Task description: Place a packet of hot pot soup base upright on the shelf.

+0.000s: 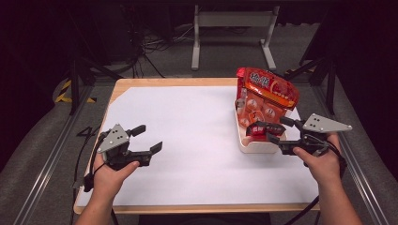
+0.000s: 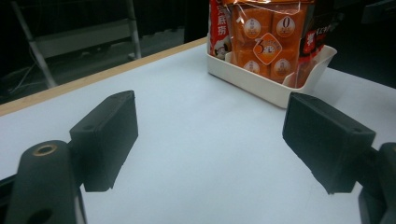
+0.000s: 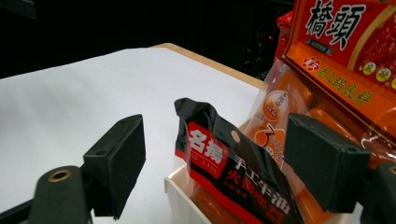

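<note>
A white bin (image 1: pixel 256 147) stands at the right of the table with several snack packets upright in it. A tall red and orange packet (image 1: pixel 267 86) leans at its back, and an orange packet (image 1: pixel 258 110) sits before it. At the bin's near end stands a black and red packet (image 1: pixel 257 129). My right gripper (image 1: pixel 277 130) is open around that black and red packet (image 3: pixel 233 172), whose top rises between the pads without touching them. My left gripper (image 1: pixel 150 137) hovers open over the white sheet at the left, nothing between its fingers. It faces the bin (image 2: pixel 261 84) from afar.
A white sheet (image 1: pixel 197 122) covers most of the wooden table (image 1: pixel 187 208). Metal rails run along both sides of the table. A grey metal stand (image 1: pixel 232 21) and cables lie on the floor behind it.
</note>
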